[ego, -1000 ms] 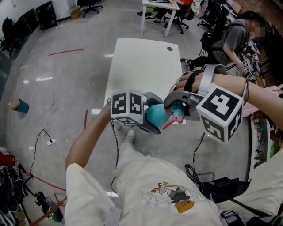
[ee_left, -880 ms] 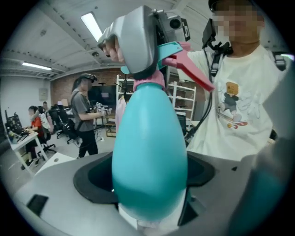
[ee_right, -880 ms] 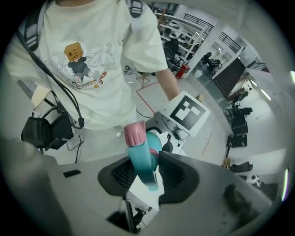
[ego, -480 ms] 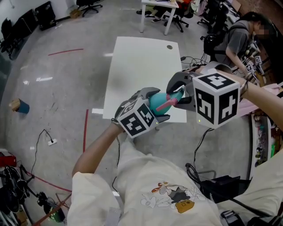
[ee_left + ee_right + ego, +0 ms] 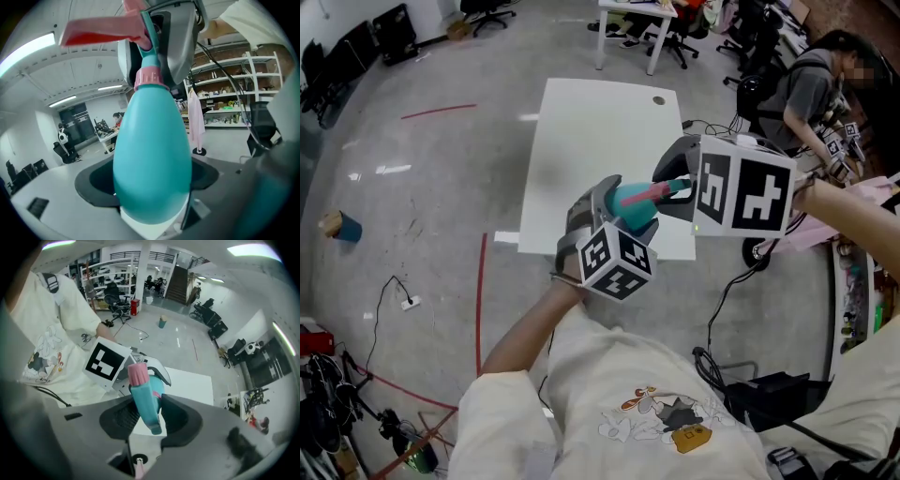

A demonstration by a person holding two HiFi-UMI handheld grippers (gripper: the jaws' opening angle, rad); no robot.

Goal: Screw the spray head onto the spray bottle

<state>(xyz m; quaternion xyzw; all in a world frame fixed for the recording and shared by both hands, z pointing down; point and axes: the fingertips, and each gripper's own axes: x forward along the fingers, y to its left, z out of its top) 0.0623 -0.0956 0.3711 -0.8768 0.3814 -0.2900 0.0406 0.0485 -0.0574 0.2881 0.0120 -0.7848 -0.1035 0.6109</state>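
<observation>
Task looked mid-way, probably in the tightening stage. The spray head [image 5: 143, 397] already sat on the neck of the bottle [image 5: 152, 159], and its pink collar [image 5: 150, 77] was down against the bottle's shoulder with no gap visible. How far the thread had gone in could not be told, so the collar may need more turns, and then the head has to be let go. The left tongs [image 5: 617, 208] were clamped on the bottle: its round teal body filled the space between the jaws, which pressed it on both sides near the base. The neck pointed away from these tongs toward the other pair. The right tongs [image 5: 670, 187] were about half open and clamped on the spray head. In the right gripper view the jaws pinched the head's teal body from either side, with the pink nozzle end sticking out past the jaw tips. The pink trigger [image 5: 101, 30] stuck out sideways just beyond the right tongs' jaw. The two pairs of tongs met almost tip to tip, with bottle and head the only things between them, both held up in the air. The white table [image 5: 591, 131] lay below and beyond both tongs, and nothing was resting on it near them.
</observation>
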